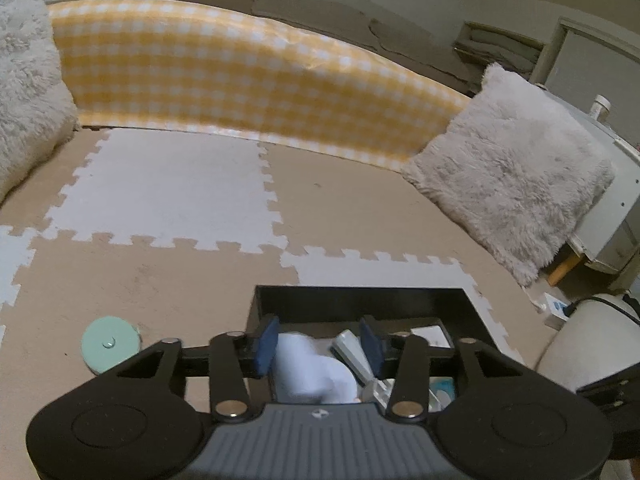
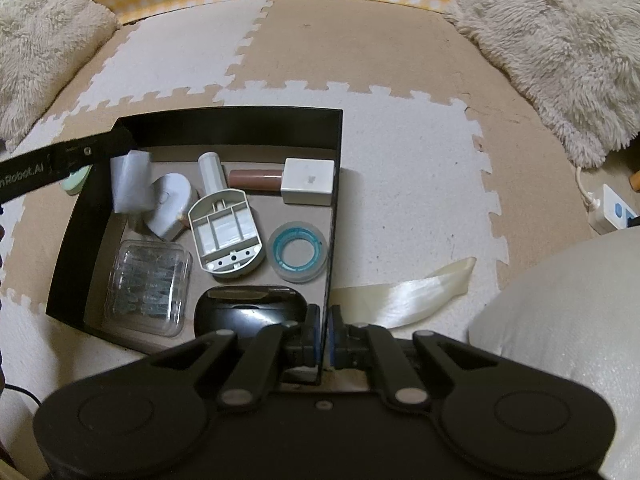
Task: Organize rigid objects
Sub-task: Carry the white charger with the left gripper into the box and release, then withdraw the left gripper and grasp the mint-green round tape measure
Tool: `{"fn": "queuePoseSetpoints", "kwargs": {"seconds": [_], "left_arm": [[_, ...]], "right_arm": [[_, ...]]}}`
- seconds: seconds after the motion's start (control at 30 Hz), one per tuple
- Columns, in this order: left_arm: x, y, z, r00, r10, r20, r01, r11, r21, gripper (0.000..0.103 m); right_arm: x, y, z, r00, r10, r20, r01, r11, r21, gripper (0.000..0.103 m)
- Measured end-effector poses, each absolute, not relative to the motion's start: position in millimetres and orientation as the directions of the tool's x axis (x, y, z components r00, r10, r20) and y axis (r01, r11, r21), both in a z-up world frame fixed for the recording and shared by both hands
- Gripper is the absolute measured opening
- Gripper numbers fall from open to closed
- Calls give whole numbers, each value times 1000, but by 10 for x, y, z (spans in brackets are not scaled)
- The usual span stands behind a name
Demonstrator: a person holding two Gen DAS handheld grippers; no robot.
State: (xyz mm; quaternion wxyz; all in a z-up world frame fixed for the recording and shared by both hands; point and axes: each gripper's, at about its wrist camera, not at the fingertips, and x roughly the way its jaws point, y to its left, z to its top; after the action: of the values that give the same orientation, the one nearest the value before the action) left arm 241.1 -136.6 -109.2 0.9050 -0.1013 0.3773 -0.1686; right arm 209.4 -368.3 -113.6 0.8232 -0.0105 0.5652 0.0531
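My right tongs pinched shut on the black box's right wall, my left tongs spread apart over a blurred white object above the box, mint round disc outside on the foam mat.

A floor of interlocking beige and white foam puzzle mats fills the scene. At its far edge stands a yellow-and-white checked fabric panel (slightly bowed). A shaggy cream cushion leans right of the panel, another fluffy cushion left. Behind it lie folded brown blankets. Lighting is dim, indoor.
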Motion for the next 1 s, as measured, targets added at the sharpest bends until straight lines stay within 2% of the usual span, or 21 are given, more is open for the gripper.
{"fn": "queuePoseSetpoints", "kwargs": {"seconds": [0.13, 0.2, 0.6, 0.77, 1.0], "left_arm": [[2366, -1390, -1060, 644, -391, -657, 246, 920, -306, 59], [2338, -1417, -1040, 639, -384, -666, 252, 923, -289, 70], [2229, -1527, -993, 583, -399, -708, 291, 916, -276, 97], [2208, -1551, -1004, 561, -392, -729, 297, 917, -265, 103], [2202, -1560, -1014, 542, -379, -750, 308, 920, -243, 103]], "right_arm": [[2094, -3683, -1140, 355, 75, -932, -101, 994, 42, 4], [2095, -3683, -1142, 355, 76, -932, -101, 994, 43, 4], [2089, -3673, -1147, 354, 75, -932, -103, 994, 41, 4], [2084, -3669, -1154, 351, 74, -934, -105, 994, 39, 4], [2079, -3670, -1159, 348, 74, -935, -106, 994, 39, 4]]}}
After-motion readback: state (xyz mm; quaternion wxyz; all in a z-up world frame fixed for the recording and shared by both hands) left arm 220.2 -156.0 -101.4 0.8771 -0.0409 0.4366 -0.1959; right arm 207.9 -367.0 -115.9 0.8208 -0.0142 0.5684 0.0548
